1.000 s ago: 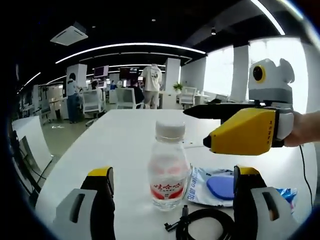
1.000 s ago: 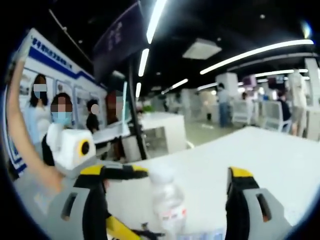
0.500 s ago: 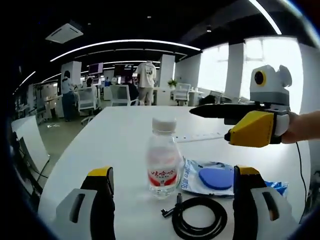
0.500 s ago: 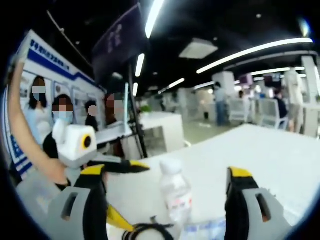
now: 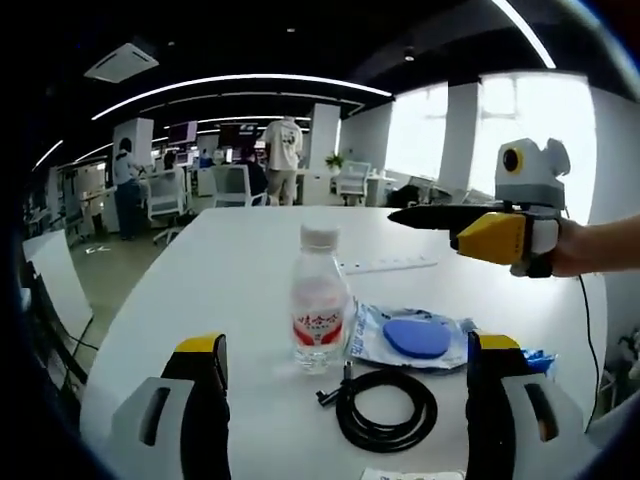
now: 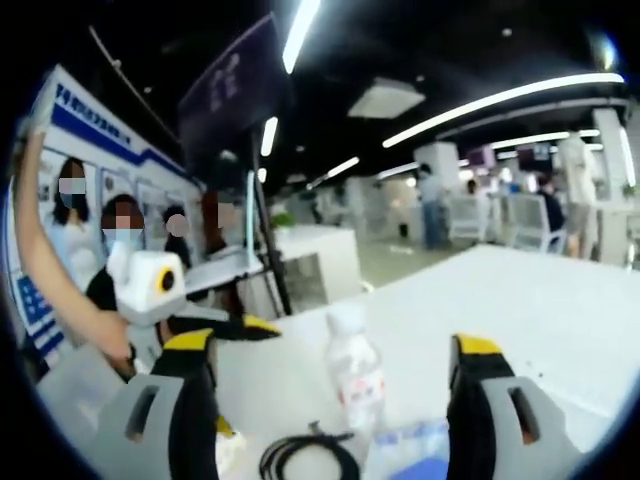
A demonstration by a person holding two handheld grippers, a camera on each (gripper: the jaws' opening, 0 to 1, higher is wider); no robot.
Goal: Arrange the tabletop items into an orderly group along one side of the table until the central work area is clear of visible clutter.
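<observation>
Left gripper [image 5: 343, 400] held low over the near edge of the white table [image 5: 220, 290], jaws spread wide with nothing between them. Straight ahead, a small clear bottle [image 5: 319, 300] standing upright on the table, long axis vertical, white cap up, red-and-white label facing the left gripper view. Just right of it, a flat clear packet [image 5: 412, 338] with a blue oval pad inside, lying with its long side across the view. In front of both, a black cable [image 5: 385, 407] coiled into a loop, its plug end pointing toward the bottle's base, close to it but possibly not touching. Farther back, a white power strip [image 5: 388, 265] lying crosswise.

Right gripper [image 6: 331, 405] also spread wide and empty, seen in its own view framing the same bottle [image 6: 354, 372] and coil [image 6: 308, 458], somewhat blurred; in the left gripper view it hangs above the table at right [image 5: 400, 215], pointing left.
</observation>
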